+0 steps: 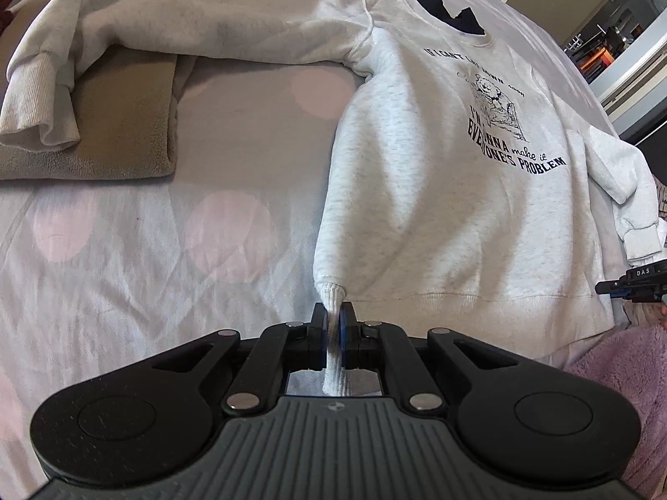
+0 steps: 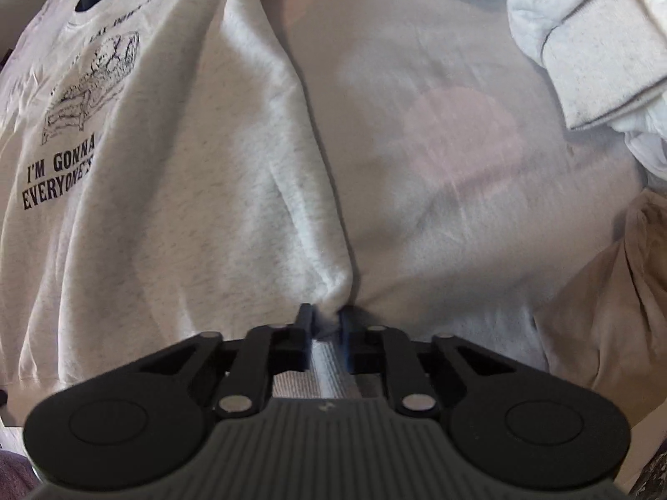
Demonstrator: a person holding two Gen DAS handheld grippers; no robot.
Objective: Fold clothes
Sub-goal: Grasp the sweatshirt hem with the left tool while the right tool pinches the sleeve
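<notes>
Both views evenly lit by soft daylight, moderately bright. Left wrist view sharp; bright window area [image 1: 617,41] at upper right slightly blown out. Soft shadows beside the sweatshirt [image 1: 437,166] folds. Right wrist view softer, slight blur on printed text. Strong fisheye bending at edges, dark corners in both.

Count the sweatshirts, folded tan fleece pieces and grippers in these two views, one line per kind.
Grey printed sweatshirt: 1
Tan folded fleece: 1
Grippers: 2, left gripper and right gripper, each shut on the sweatshirt's ribbed hem
Total: 4
</notes>
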